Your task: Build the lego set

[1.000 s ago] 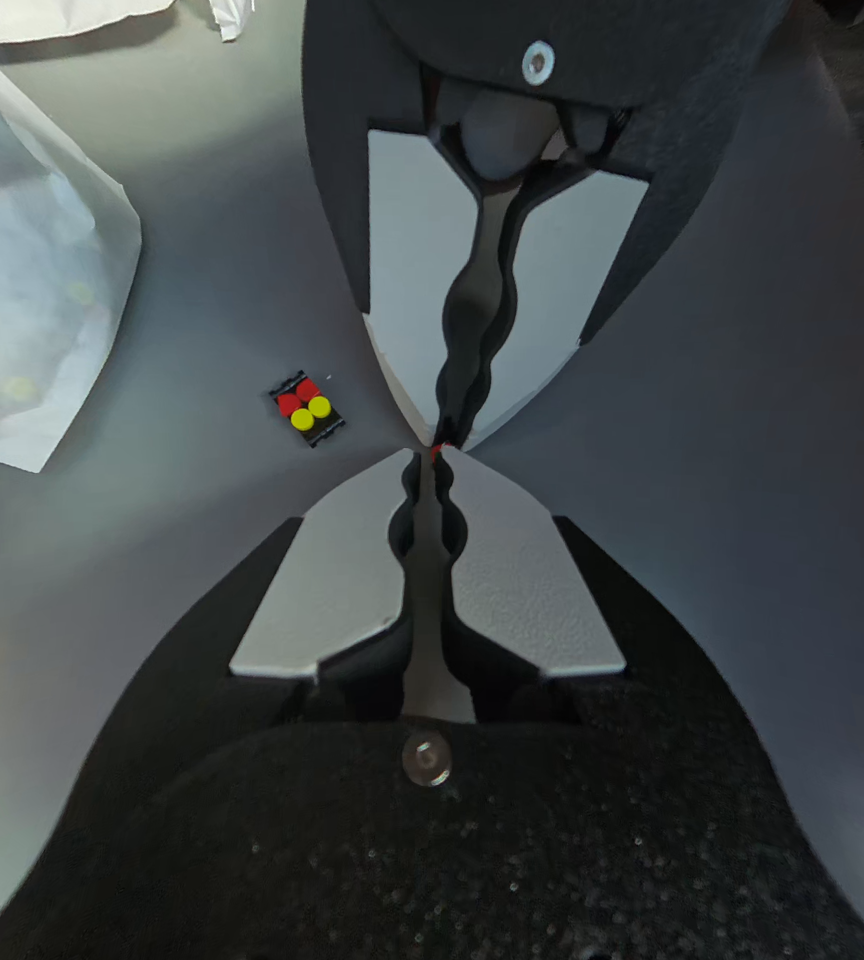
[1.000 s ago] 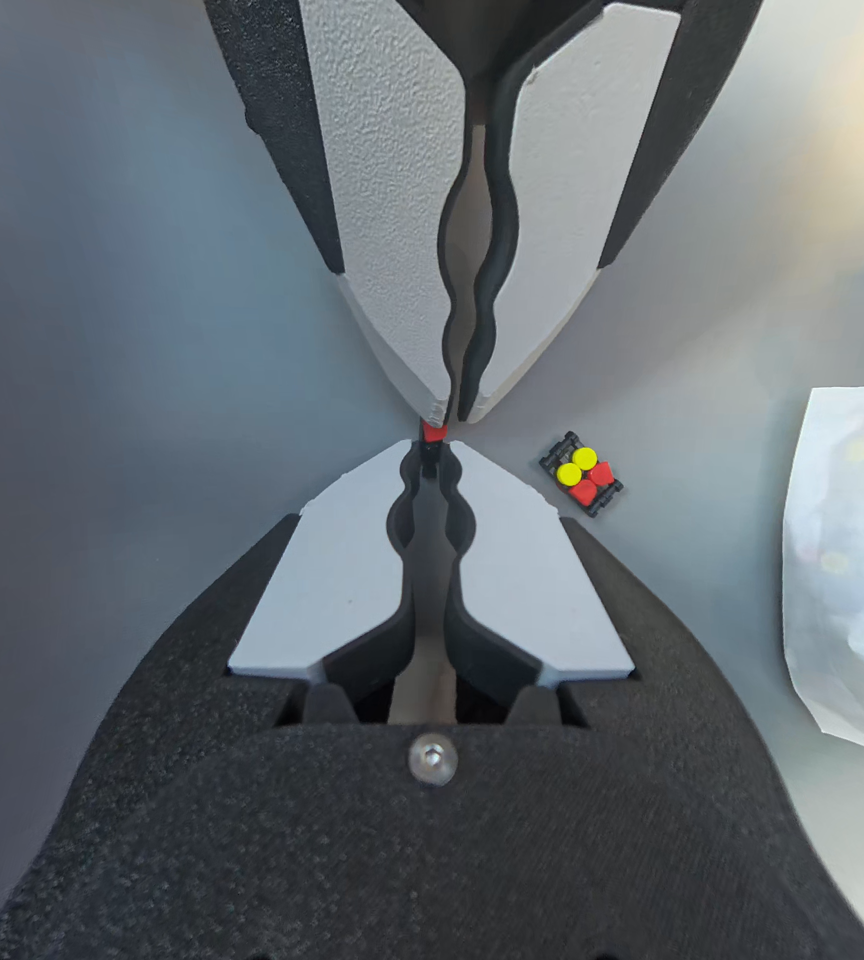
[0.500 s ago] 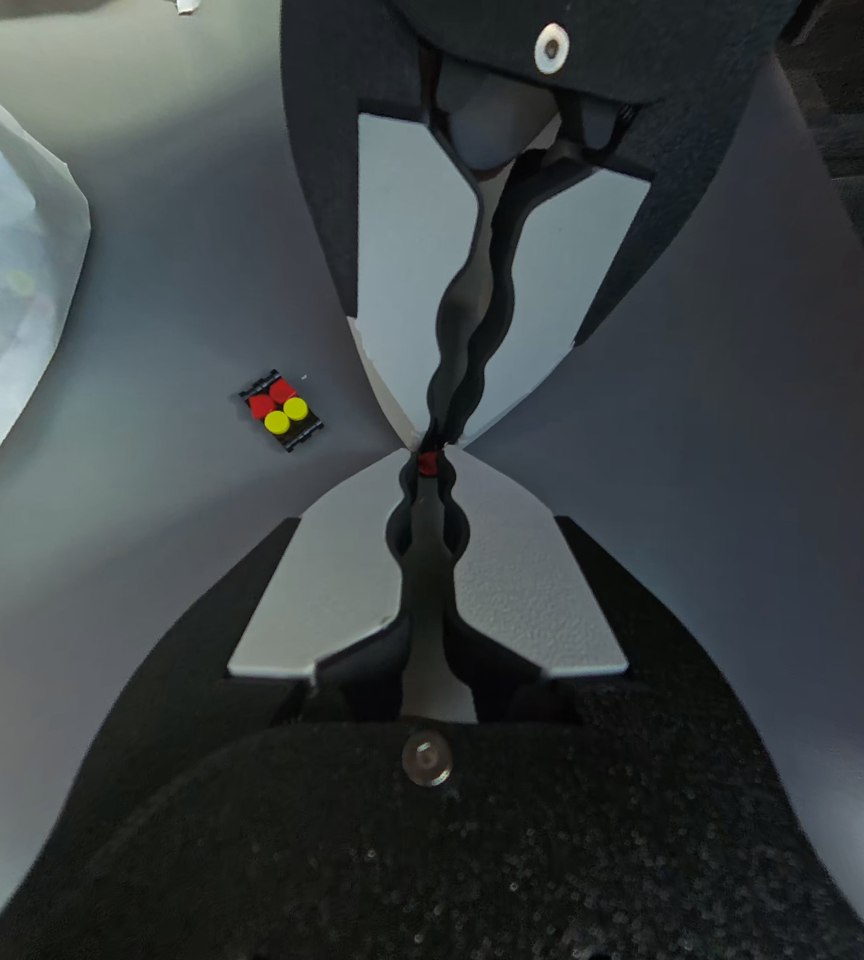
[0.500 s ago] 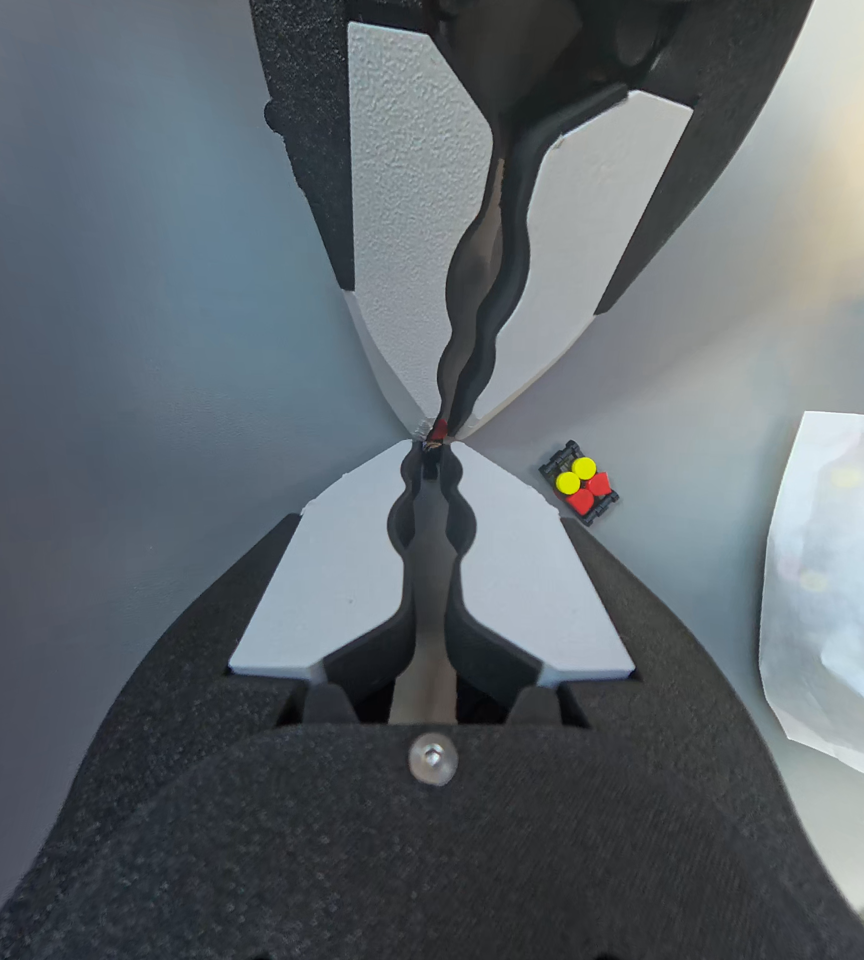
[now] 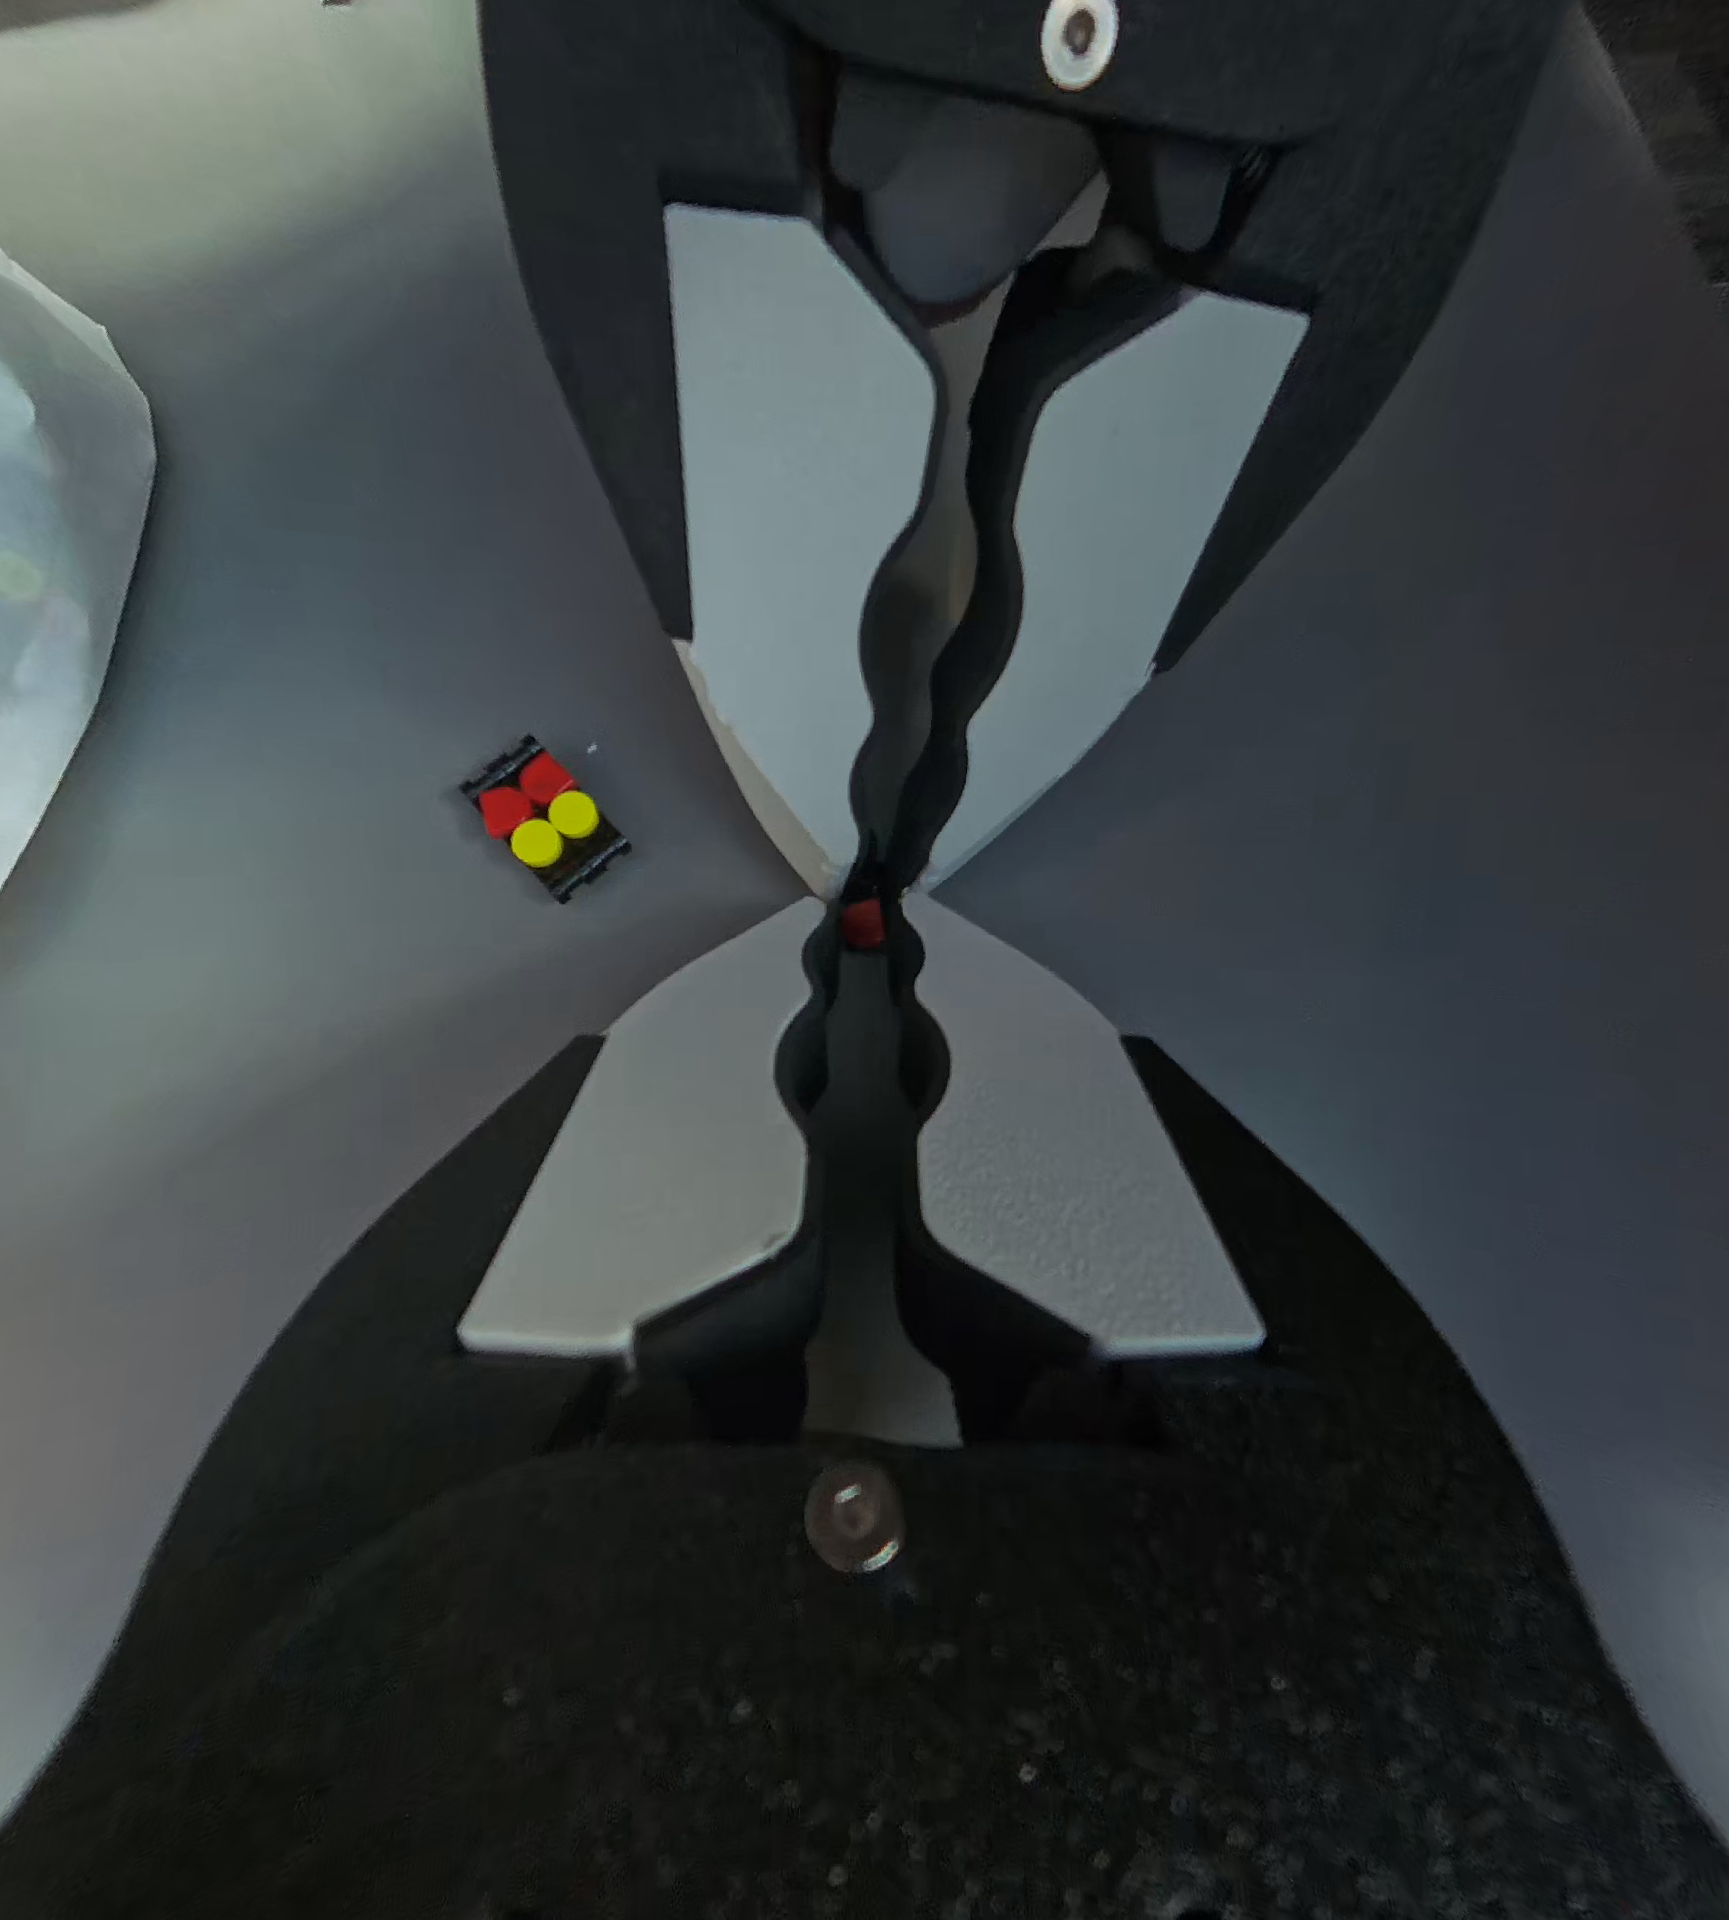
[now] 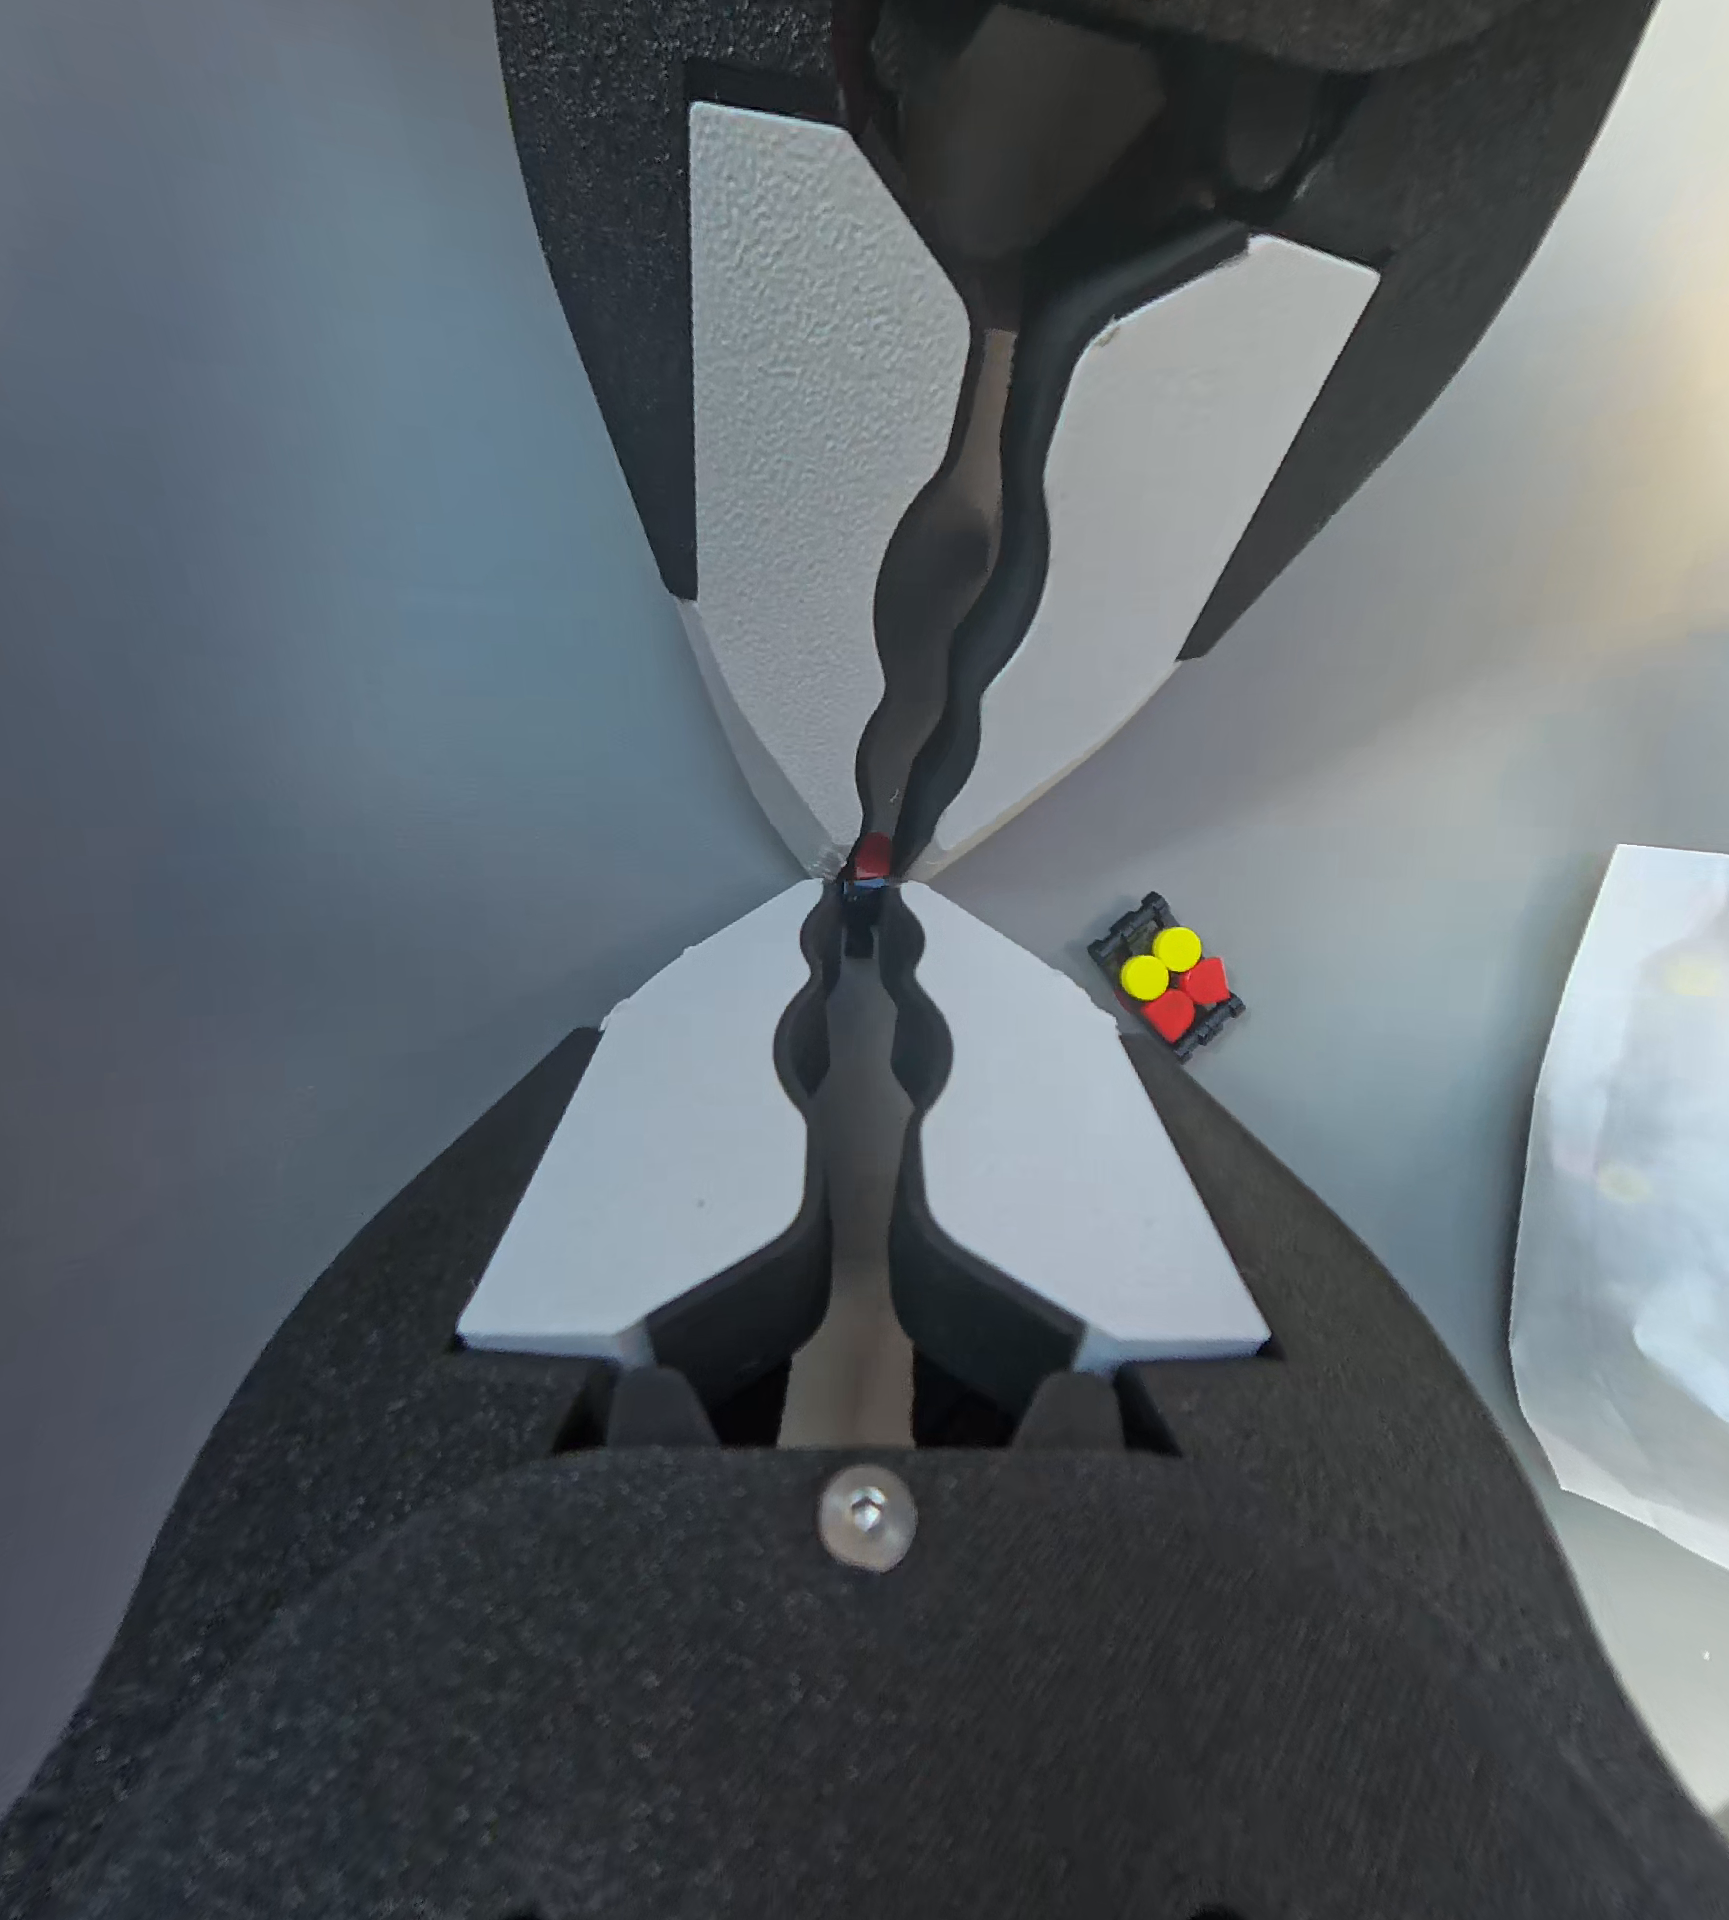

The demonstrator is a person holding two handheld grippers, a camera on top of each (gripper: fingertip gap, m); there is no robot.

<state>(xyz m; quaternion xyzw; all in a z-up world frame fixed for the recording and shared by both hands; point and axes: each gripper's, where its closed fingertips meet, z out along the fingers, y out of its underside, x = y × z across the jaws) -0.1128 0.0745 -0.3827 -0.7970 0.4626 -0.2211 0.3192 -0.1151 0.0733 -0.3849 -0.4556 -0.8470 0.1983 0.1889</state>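
Tip to tip over the grey table (image 5: 1462,935) — left gripper (image 5: 865,920) and right gripper (image 6: 865,904) drawn closer than a second ago, fingertips now all but touching. Left closed on a small red piece (image 5: 862,923), seated deeper between its pads than before; in the right wrist view the same red piece (image 6: 872,854) shows at the far tips. Right pinched on a tiny dark piece (image 6: 860,920), hard to make out. Probably a mid-air join under way, red onto dark; whether the two have clicked together cannot be told. Off to one side on the table, well apart from both tools, the black plate with two yellow studs and two red pieces (image 5: 543,818) — untouched, likely the next seat for the joined part. Translucent bag (image 6: 1691,1195) lying farther out.
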